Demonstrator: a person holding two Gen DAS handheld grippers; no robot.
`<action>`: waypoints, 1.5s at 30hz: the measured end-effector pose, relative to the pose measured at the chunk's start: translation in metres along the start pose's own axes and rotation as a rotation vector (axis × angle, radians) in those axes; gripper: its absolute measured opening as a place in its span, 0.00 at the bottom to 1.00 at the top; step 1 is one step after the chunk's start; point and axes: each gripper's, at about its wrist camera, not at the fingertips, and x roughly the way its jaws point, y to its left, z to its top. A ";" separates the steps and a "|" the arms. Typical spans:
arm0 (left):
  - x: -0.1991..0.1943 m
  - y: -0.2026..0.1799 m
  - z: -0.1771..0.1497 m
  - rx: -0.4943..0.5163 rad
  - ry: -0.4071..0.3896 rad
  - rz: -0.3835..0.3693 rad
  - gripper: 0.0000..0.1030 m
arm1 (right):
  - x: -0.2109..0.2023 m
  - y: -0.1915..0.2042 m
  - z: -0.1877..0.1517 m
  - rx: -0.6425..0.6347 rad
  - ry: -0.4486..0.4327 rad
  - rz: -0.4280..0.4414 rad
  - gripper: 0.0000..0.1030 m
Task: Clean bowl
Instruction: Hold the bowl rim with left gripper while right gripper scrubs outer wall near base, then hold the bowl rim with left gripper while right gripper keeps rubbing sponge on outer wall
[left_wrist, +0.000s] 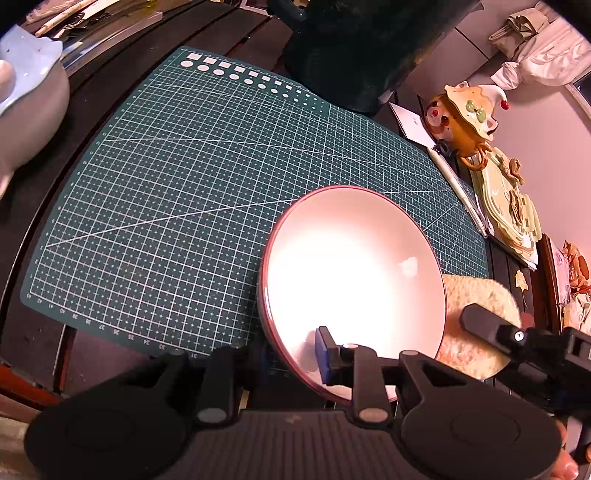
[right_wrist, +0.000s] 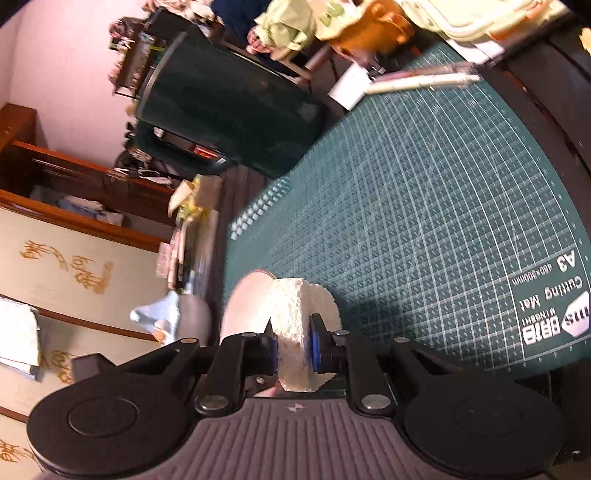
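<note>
A white bowl (left_wrist: 351, 273) with a dark red rim is tilted up over the green cutting mat (left_wrist: 184, 184). My left gripper (left_wrist: 291, 358) is shut on its near rim, one blue pad inside the bowl and the other finger outside. My right gripper (right_wrist: 293, 343) is shut on a cream sponge (right_wrist: 301, 314). In the left wrist view the sponge (left_wrist: 476, 295) sits just outside the bowl's right rim, with a black finger (left_wrist: 480, 321) of the right gripper on it. In the right wrist view the bowl (right_wrist: 247, 306) lies directly left of the sponge. Whether they touch I cannot tell.
A dark green jug (left_wrist: 351, 48) stands at the mat's far edge. A grey pot with a blue cloth (left_wrist: 26, 92) is at the left. A clown figurine (left_wrist: 465, 110), a pen (left_wrist: 461, 192) and pale green dishes (left_wrist: 509, 206) line the right side.
</note>
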 end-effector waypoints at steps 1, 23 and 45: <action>0.000 0.000 0.000 0.001 0.000 0.000 0.24 | -0.003 0.001 0.001 0.001 -0.010 0.006 0.15; 0.001 0.002 -0.001 0.003 -0.003 -0.006 0.24 | 0.006 0.003 -0.005 -0.042 0.028 -0.058 0.15; 0.001 -0.002 -0.004 0.007 -0.004 -0.001 0.24 | -0.013 0.009 -0.003 -0.035 -0.036 0.032 0.16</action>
